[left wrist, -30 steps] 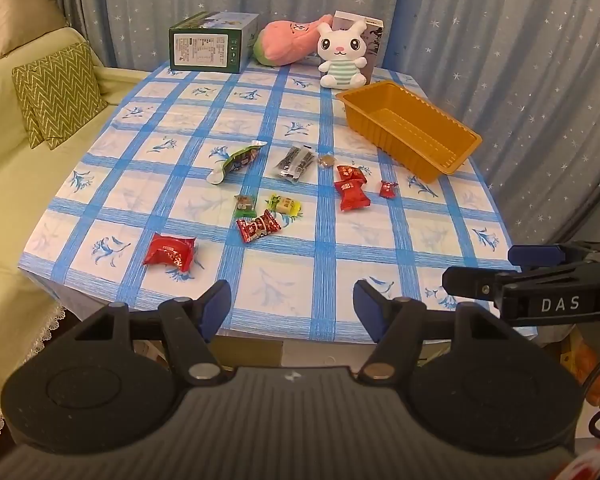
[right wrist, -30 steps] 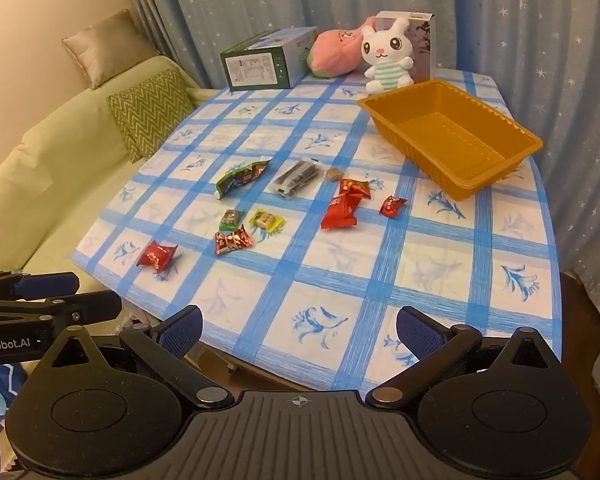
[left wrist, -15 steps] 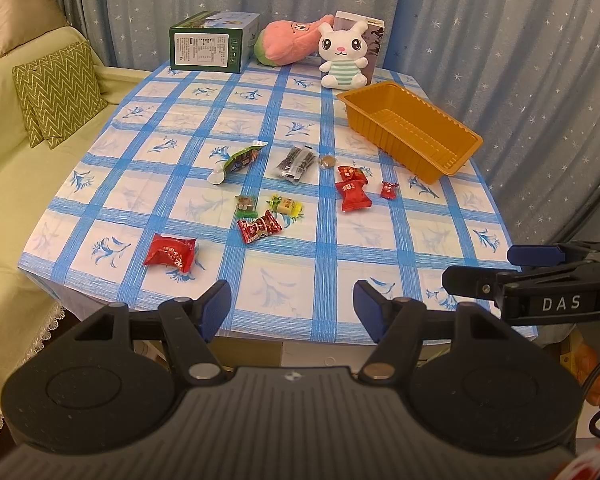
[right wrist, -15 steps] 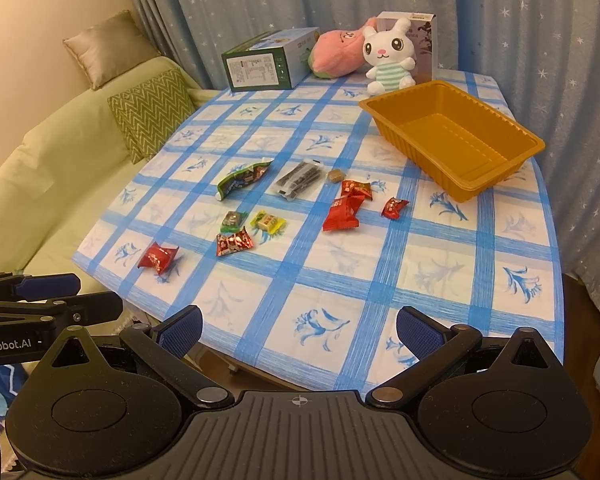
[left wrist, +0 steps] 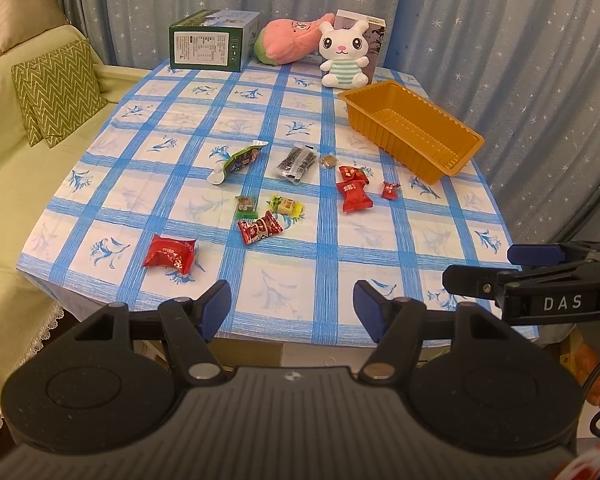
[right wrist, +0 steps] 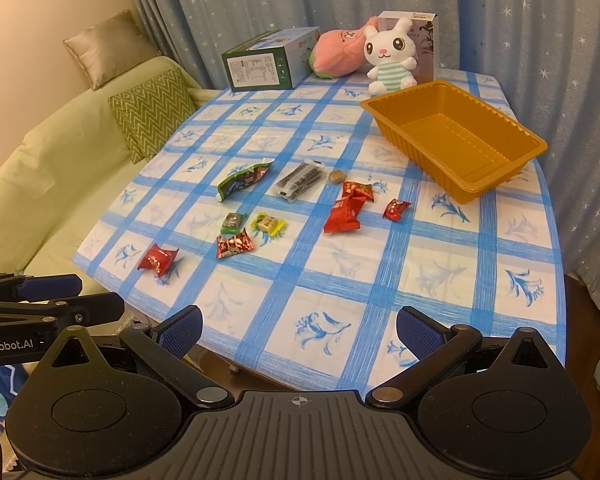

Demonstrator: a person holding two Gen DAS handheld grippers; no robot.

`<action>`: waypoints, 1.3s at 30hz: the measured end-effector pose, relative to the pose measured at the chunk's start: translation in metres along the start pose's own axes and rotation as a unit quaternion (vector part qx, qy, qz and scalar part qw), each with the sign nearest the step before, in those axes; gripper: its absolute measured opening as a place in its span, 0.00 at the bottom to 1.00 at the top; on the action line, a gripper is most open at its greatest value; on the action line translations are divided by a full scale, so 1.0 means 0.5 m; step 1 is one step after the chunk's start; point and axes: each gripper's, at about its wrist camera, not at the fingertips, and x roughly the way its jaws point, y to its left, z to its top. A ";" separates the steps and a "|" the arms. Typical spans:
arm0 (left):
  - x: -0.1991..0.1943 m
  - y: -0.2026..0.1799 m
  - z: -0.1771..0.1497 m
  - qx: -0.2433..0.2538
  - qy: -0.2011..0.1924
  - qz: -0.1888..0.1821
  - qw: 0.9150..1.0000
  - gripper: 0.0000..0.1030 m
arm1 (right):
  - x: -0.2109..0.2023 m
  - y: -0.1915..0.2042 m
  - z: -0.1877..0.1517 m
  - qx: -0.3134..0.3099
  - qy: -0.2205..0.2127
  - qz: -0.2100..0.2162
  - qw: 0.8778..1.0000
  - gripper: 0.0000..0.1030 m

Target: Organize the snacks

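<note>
left tongs (left wrist: 292, 306) spread wide, nothing between the blue pads, held off the near edge of the table (left wrist: 380, 264). right tongs (right wrist: 299, 330) spread wide too, empty, also short of the near edge. seen from the left wrist, right tongs poking in side-on at the right, over the table's near right corner; from the right wrist, left tongs at the lower left, off the table's near left corner.

nearest on the checked cloth: a red packet (left wrist: 169, 253) toward the left edge, alone. further in, a red-and-white candy (left wrist: 260, 228), a small green-edged sweet (left wrist: 247, 205) and a yellow-wrapped sweet (left wrist: 287, 205), close together but apart. right of those, a bigger red packet (left wrist: 354, 196) touching another red packet (left wrist: 353, 173) behind it, and a tiny red candy (left wrist: 390, 190) just beside. behind, a green wrapper (left wrist: 238, 161), a clear bag of dark sticks (left wrist: 296, 164), and a small brown cube (left wrist: 328, 161) near it.

orange tray (left wrist: 466, 136) on the right side of the table, lying at a slant, nothing in it, apart from all the snacks.

along the far edge: a green box (left wrist: 204, 46), a pink plush (left wrist: 290, 42), a white bunny toy (left wrist: 342, 56) in front of a pale carton (left wrist: 376, 36). sofa with a zigzag cushion (left wrist: 56, 92) to the left, starred curtain (left wrist: 520, 40) behind.
</note>
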 end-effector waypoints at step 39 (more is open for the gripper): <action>0.000 0.000 0.000 -0.002 0.004 0.000 1.000 0.64 | 0.026 -0.008 0.017 0.002 0.002 0.003 1.000 1.00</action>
